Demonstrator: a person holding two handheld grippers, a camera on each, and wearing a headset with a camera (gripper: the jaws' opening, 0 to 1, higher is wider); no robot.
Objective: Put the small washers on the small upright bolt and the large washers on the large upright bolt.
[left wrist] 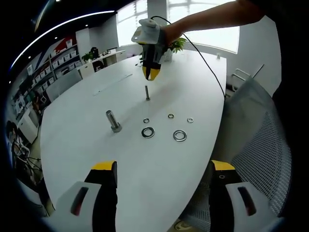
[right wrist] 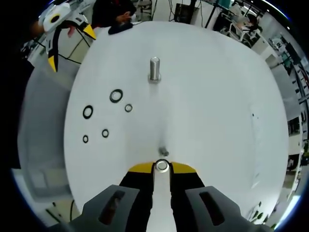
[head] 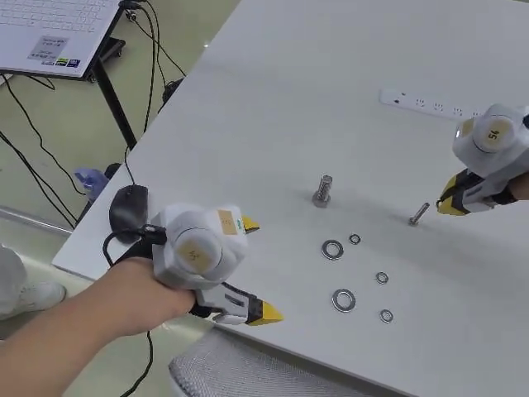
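Right gripper (right wrist: 161, 166): jaws pressed nearly together on a small ring (right wrist: 161, 166) of bright metal at their tips. By its size it is judged to be a small washer, though this is not certain.

Small bolt (right wrist: 163, 151): stands upright on the white table (head: 273, 107), at the right of the group, just ahead of and below the right tips. The left gripper view suggests a slight gap between tips and bolt top. The bolt's long axis is vertical, so the ring's hole has to come in line over the shank before it is lowered.

Left gripper (left wrist: 163, 166): jaws spread wide and empty, at the near left edge of the table, well apart from both bolts.

Large bolt (head: 322, 190): upright, left of the small bolt. No washer can be made out on either bolt.

Two large washers (head: 332, 249) and three small washers (head: 382, 278) lie flat on the near side of the bolts.
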